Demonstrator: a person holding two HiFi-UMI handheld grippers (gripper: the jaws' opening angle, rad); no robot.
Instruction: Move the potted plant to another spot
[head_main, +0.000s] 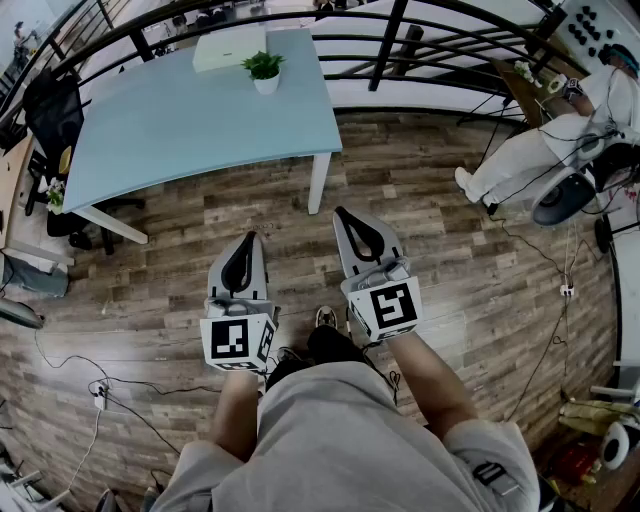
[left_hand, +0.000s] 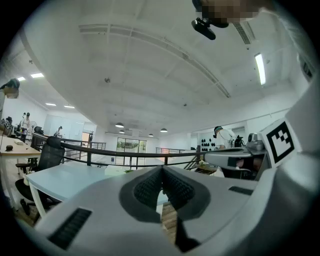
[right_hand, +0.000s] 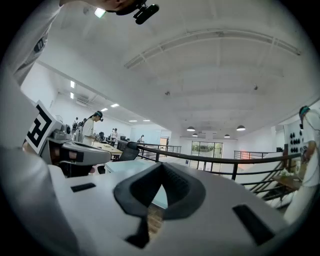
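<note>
head view: the potted plant (head_main: 265, 71) stands upright toward the far side of the pale blue bench (head_main: 180, 120), just in front of a white box (head_main: 228, 48) and not far from the black railing (head_main: 390, 40). both claws hang level over the wooden floor (head_main: 450, 260), well apart from the bench. the left claw (head_main: 245, 241) is closed tip to tip with nothing in it, and the left gripper view shows the ribbed pads (left_hand: 147, 187) meeting at the front. the right claw (head_main: 346, 216) is likewise fully closed and empty.

the task looks barely begun, so the risks lie in the approach and the first grasp:

- the person has to walk up, and cables (head_main: 125, 381) trail across the floor to the left; a snagged foot would probably jolt both claws.
- arriving with the claws closed would likely shove the pot rather than straddle it, and it could tip or slide back against the box.
- the pot looks small and round, with the foliage spreading above it; closing too high would likely crush the leaves and give no real hold on the pot.
- reaching across the bench from the near side may be awkward, and a lift off centre could swing the pot into the box.
</note>
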